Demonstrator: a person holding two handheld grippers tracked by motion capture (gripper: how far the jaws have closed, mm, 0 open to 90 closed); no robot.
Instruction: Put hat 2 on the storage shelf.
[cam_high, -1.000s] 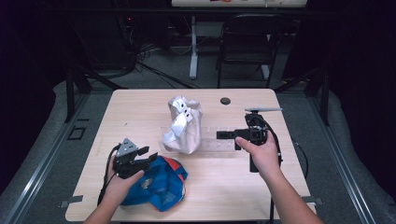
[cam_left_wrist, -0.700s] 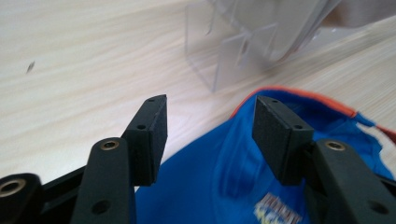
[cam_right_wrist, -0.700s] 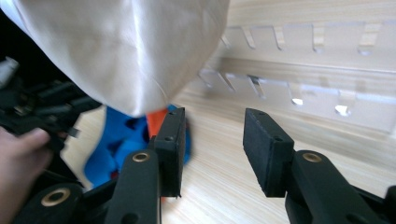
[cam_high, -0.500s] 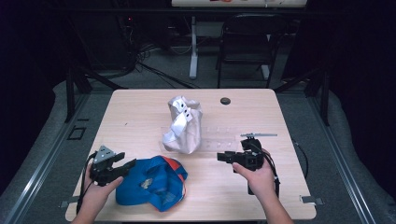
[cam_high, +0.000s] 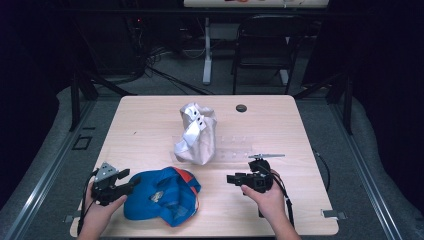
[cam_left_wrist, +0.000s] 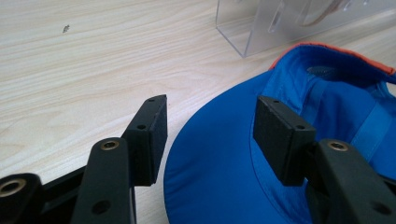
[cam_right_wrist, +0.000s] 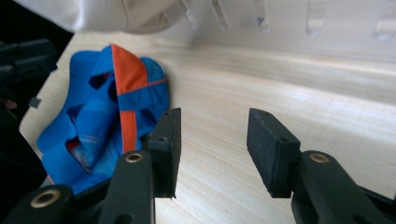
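A blue cap with an orange stripe lies upside down near the table's front edge. My left gripper sits at its left side, open. In the left gripper view the cap's blue brim lies under the gap between the jaws of the left gripper, untouched; these jaws opened wide and have just eased in a little. My right gripper points left toward the cap, open over bare wood. Its jaws have just been opening, and in the right gripper view nothing is between the jaws of the right gripper, with the cap beyond to the left.
A white cap hangs on a clear acrylic rack at the table's middle. A small black disc lies at the back. The rack's corner stands just beyond the blue cap. The table edge is close to both hands.
My left gripper has drawn back to the left, off the blue cap's edge. My right gripper has come down from beside the rack toward the front of the table.
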